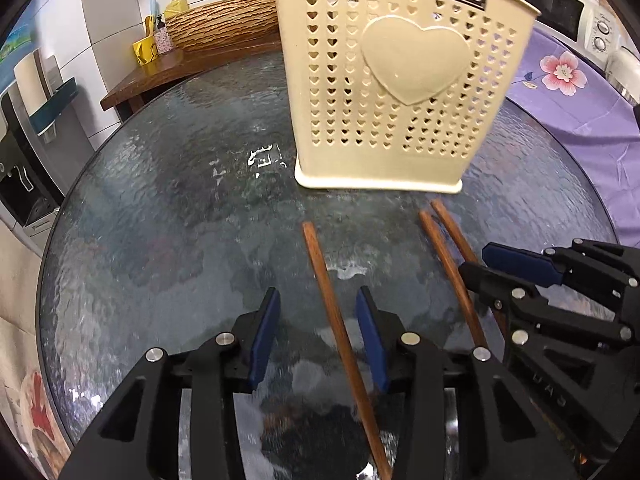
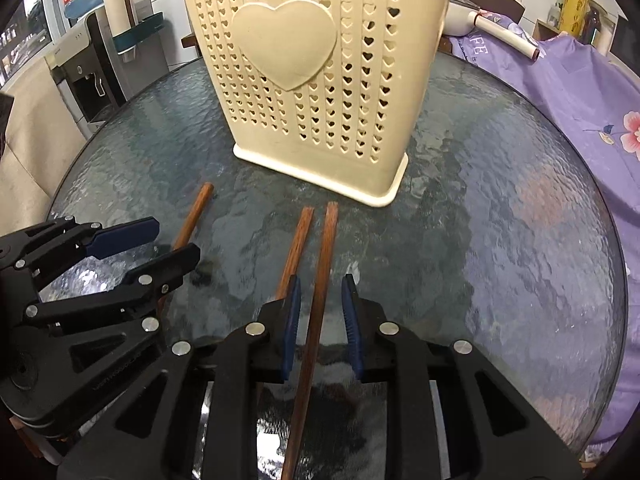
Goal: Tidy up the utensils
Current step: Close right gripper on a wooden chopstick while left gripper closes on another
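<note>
Left wrist view: the left tool (image 1: pixel 318 328) is released, its blue pads spread wide over the round glass table (image 1: pixel 160 220). One wooden chopstick (image 1: pixel 336 320) lies flat on the glass between the pads, nearer the right-hand pad, touching neither as far as can be seen. Ahead of the fingertips stands a cream perforated utensil holder (image 1: pixel 396 80) with a raised heart on its face, upright on the table. To the right, the right tool (image 1: pixel 486 264) sits above a pair of chopsticks (image 1: pixel 440 248).

Right wrist view: the right tool (image 2: pixel 320 316) is also released, jaws apart. One chopstick of the pair (image 2: pixel 320 300) runs between the pads without visible contact; the other (image 2: pixel 298 240) passes just left of the left-hand pad. The holder (image 2: pixel 316 92) stands directly ahead. The left tool (image 2: pixel 168 240) appears on the left over the single chopstick (image 2: pixel 196 212).
</note>
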